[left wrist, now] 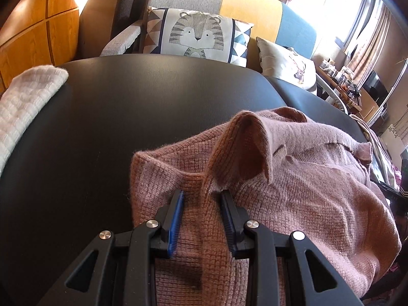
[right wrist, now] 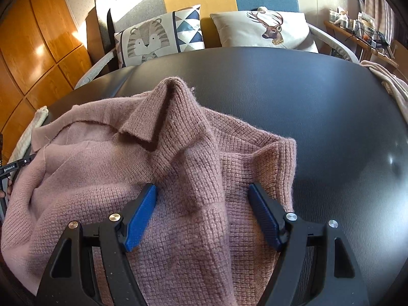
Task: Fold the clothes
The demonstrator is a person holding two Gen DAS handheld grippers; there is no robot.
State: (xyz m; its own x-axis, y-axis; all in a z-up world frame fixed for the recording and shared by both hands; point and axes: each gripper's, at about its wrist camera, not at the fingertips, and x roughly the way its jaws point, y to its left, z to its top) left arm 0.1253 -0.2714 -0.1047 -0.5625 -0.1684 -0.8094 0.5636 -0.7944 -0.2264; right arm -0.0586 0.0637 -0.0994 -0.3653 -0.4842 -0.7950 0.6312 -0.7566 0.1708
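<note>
Left wrist view: your left gripper [left wrist: 202, 193] sits low over the dusty-pink knitted collared sweater [left wrist: 293, 191], which lies bunched on the black leather-look worktop [left wrist: 127, 117]. The jaws stand part-closed around a raised ridge of knit below the upturned collar [left wrist: 252, 142]; both pads touch the fabric, but I cannot tell whether the ridge is truly pinched or only bracketed. The sweater's left edge lies just beside the left pad. A folded white ribbed cloth [left wrist: 23, 104] rests at the worktop's far-left edge, well apart from the sweater.

Right wrist view: your right gripper [right wrist: 204, 191] has its jaws spread wide and released, straddling a tall fold of the sweater [right wrist: 191, 204] that runs up toward the collar [right wrist: 142, 127]. The right pad rests near the garment's right border. A cream cloth [right wrist: 392, 89] hangs at the far-right rim, clear of the work.

Judgement: the step in hand appears to be gathering the shoulder area on both sides, an early stage, with 0 flat folds made. The next move calls for closing the right jaws firmly on the fold, confirming the left hold, then lifting evenly so the knit spreads flat without stretching.
</note>
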